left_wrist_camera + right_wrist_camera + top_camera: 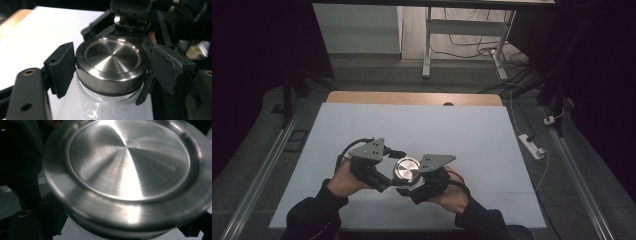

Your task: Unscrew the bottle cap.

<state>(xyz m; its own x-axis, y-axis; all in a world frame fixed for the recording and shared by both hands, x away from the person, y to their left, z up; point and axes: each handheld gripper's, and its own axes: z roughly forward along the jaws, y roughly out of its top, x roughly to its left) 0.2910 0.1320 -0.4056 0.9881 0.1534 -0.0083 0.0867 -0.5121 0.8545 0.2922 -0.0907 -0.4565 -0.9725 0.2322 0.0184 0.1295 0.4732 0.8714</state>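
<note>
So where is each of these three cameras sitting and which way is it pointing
High view: above the person's side, facing forward and down on the table; forearms, left gripper and right gripper show.
Left gripper view: on the left gripper, facing the jar between its pads.
Right gripper view: on the right gripper, close above the lid.
All share the steel lid.

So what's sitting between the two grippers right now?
A glass jar with a steel lid stands between the left gripper and right gripper, clearest in the high view.
</note>
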